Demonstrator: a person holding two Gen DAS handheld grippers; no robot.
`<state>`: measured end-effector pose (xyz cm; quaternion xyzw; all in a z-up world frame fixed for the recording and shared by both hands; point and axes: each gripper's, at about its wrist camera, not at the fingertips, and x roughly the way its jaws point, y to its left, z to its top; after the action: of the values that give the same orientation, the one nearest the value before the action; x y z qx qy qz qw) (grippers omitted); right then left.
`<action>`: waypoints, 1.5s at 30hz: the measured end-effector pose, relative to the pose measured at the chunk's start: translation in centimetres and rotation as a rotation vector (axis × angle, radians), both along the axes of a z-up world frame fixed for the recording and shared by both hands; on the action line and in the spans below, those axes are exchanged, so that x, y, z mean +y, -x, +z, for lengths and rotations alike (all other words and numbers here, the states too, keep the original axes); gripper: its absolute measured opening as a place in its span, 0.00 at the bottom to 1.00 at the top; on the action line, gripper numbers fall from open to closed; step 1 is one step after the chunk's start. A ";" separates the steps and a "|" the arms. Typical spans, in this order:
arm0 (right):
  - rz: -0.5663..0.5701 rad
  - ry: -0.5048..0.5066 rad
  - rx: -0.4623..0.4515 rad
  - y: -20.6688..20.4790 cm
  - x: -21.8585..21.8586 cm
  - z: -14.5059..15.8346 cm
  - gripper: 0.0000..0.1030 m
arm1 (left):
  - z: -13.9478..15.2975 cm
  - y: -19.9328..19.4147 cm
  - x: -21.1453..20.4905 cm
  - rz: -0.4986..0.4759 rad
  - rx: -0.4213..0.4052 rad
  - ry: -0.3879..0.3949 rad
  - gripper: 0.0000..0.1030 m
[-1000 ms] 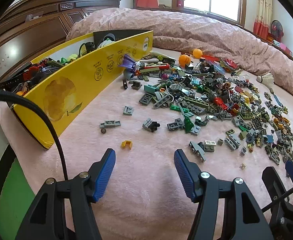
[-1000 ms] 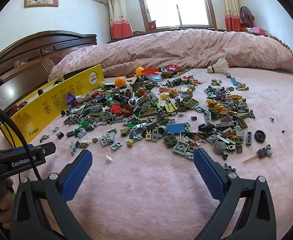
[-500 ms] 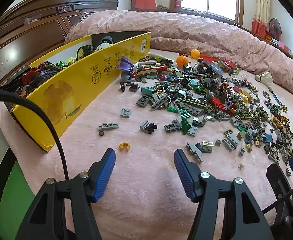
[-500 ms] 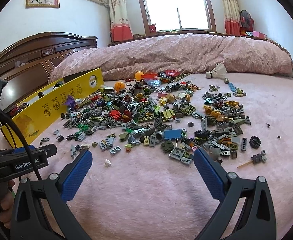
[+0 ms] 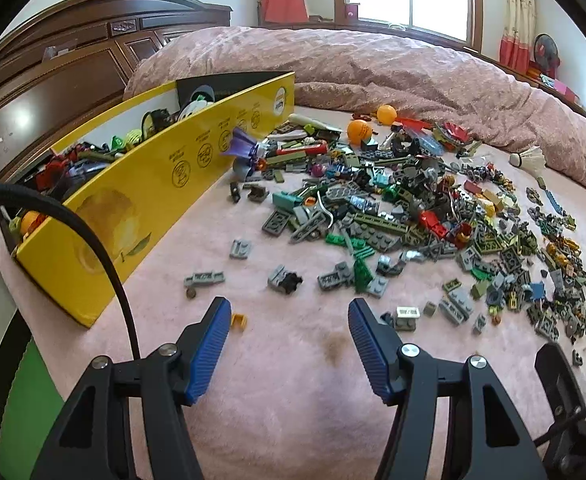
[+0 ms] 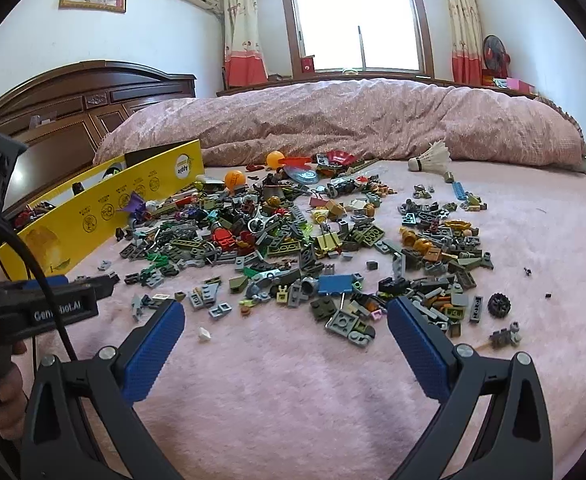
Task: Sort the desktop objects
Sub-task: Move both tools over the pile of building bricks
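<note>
Left gripper spread wide, blue pads empty, low over the pink bedcover. Right gripper likewise spread, nothing between the pads.

Brick pile: loose toy bricks scattered across the cover, filling the left view from 12 to 3 o'clock. Individual pieces in the dense middle overlap too much to tell apart. Outliers are readable: small yellow piece just beside the left pad at 9 o'clock of the gap; grey-and-black clump at 12 o'clock of the gap; white tile just past the right pad, its neighbour partly hidden behind that pad.

Yellow box lies at 10 o'clock, long side wall facing the pile; contents only glimpsed over the rim, mostly hidden. Black cable crosses its near end.

Right view: small white piece alone at 11 o'clock of the gap, black wheel at 2 o'clock, shuttlecock far off at 1 o'clock, two orange balls beyond the pile. The left tool's body cuts in at 9 o'clock, lettering on it partly covered by the cable.
</note>
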<state>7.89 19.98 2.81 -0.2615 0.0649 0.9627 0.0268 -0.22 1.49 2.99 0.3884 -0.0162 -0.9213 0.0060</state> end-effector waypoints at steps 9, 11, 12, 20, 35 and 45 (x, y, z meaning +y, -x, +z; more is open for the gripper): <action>-0.027 0.033 -0.024 0.8 1.4 -0.6 1.00 | 0.1 1.2 0.8 -0.010 0.003 0.012 0.61; -0.031 0.033 -0.026 0.9 1.6 -0.6 1.00 | 0.0 1.5 0.9 -0.015 0.001 0.015 0.61; -0.033 0.033 -0.027 1.0 1.7 -0.6 1.00 | 0.0 1.6 0.9 -0.017 -0.002 0.016 0.61; -0.036 0.015 -0.041 1.8 1.8 -0.6 1.00 | -0.1 4.2 1.1 -0.017 -0.096 0.025 0.61; -0.018 -0.022 -0.064 4.3 1.6 -0.1 1.00 | 0.5 7.0 1.6 -0.034 -0.117 0.015 0.61; -0.017 -0.024 -0.081 5.1 2.0 -0.2 1.00 | 0.3 8.0 2.3 -0.055 -0.121 0.005 0.61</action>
<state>2.77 22.02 2.60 -0.2993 0.0543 0.9517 0.0410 -8.22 3.79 3.33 0.4427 -0.0294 -0.8960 -0.0193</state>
